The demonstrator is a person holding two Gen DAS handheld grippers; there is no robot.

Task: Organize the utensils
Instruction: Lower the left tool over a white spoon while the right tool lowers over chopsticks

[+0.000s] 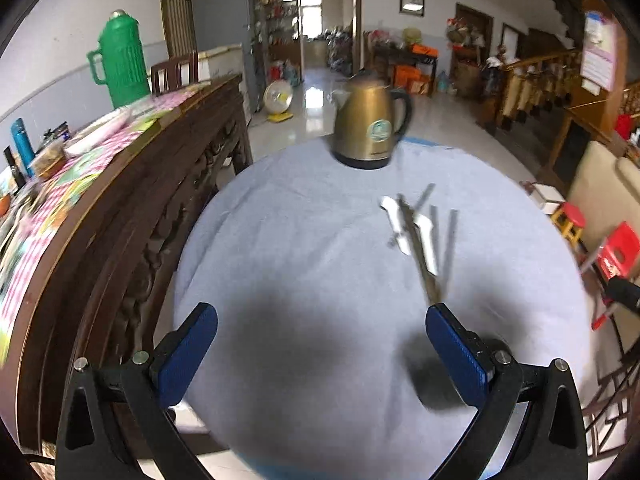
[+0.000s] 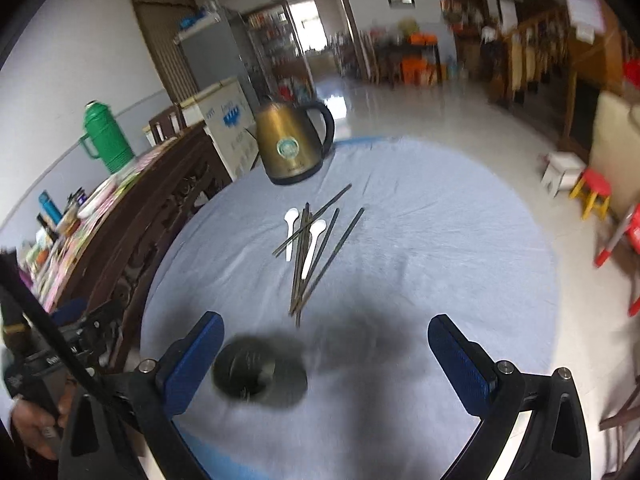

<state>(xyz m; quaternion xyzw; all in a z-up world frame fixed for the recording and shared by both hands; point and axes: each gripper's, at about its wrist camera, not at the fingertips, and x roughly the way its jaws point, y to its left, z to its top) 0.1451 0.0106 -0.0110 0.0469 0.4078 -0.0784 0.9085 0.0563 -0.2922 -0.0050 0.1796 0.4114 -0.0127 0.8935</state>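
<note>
Several dark chopsticks [image 2: 316, 256] lie in a loose pile with two white spoons [image 2: 310, 250] on the round table's pale blue cloth [image 2: 440, 260]. The pile shows blurred in the left wrist view [image 1: 424, 236]. A dark round holder [image 2: 258, 374] sits on the cloth by my right gripper's left finger; it appears blurred in the left wrist view [image 1: 434, 376]. My left gripper [image 1: 322, 352] is open and empty, above the near cloth. My right gripper [image 2: 326, 364] is open and empty, short of the pile.
A gold electric kettle [image 2: 292, 144] stands at the table's far edge. A carved wooden sideboard [image 1: 132, 208] with a green thermos [image 1: 120, 60] runs along the left. Red and yellow stools [image 2: 596, 192] stand on the floor at right.
</note>
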